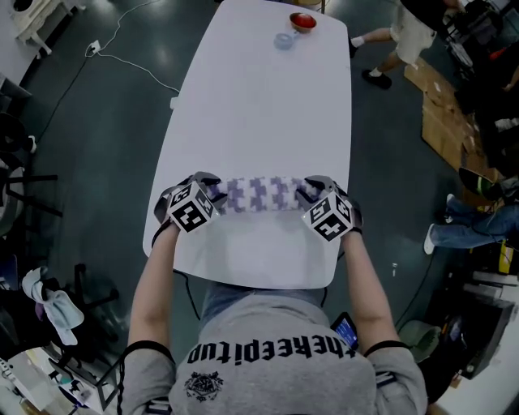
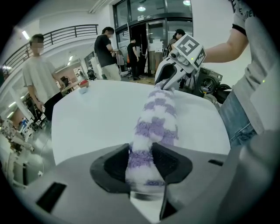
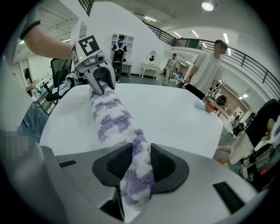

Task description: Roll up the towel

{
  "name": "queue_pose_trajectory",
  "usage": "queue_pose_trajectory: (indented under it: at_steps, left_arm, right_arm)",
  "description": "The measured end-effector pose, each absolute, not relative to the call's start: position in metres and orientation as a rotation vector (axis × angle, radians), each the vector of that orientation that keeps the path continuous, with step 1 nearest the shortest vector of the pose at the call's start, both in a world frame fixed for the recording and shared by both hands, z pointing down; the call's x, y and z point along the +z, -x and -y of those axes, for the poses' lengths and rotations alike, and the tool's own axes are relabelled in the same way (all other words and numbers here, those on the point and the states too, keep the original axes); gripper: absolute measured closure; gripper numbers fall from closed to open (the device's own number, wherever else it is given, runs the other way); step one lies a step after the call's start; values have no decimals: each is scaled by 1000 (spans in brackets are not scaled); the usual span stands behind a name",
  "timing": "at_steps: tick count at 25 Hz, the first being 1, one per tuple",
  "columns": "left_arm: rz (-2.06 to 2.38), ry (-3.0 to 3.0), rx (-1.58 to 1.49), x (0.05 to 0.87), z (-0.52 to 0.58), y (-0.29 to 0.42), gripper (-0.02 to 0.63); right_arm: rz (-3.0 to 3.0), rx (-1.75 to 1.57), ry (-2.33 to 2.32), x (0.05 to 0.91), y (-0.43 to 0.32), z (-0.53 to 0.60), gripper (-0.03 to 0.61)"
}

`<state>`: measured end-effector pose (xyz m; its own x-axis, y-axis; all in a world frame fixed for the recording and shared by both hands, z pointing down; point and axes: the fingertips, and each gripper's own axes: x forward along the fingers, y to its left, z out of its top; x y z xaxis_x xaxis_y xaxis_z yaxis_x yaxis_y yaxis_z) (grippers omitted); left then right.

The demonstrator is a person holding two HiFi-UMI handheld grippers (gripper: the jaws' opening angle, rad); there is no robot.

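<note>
The towel [image 1: 259, 194] lies rolled across the near edge of the table [image 1: 259, 97]; our left gripper [image 1: 209, 191] clamps one end, our right gripper [image 1: 313, 193] the other. We judge both ends must turn together, level and lightly taut, so the roll tightens evenly.

ahead of left gripper [image 1: 212, 192] and right gripper [image 1: 310, 194]: open worktop [image 1: 259, 105]; far ahead, red bowl [image 1: 302, 22] and pale blue item [image 1: 284, 40], well apart | between grippers: towel [image 1: 259, 194] fills the gap | outward of each gripper: worktop edge just beside; open air past it | behind: worktop edge; person's torso [image 1: 268, 340] near
</note>
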<state>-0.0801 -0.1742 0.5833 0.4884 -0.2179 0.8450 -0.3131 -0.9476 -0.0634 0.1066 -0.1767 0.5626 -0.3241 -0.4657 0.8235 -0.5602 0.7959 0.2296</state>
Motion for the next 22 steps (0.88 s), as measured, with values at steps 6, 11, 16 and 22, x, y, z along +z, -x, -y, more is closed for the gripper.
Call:
queue_pose_trajectory:
  at_steps: [6, 11, 16, 22]
  left_arm:
    - [472, -2617, 1455, 589, 177, 79, 456]
    - [486, -2634, 1394, 581, 172, 78, 437]
    - [639, -2656, 1071, 535, 170, 74, 423]
    - [994, -2704, 691, 463, 175, 70, 537]
  right_arm:
    - [1975, 127, -762, 573, -106, 176, 453]
    - [2040, 166, -815, 557, -106, 171, 444]
    - [2206, 266, -998, 514, -106, 167, 443]
    - [2344, 253, -1207, 456, -102, 159, 530]
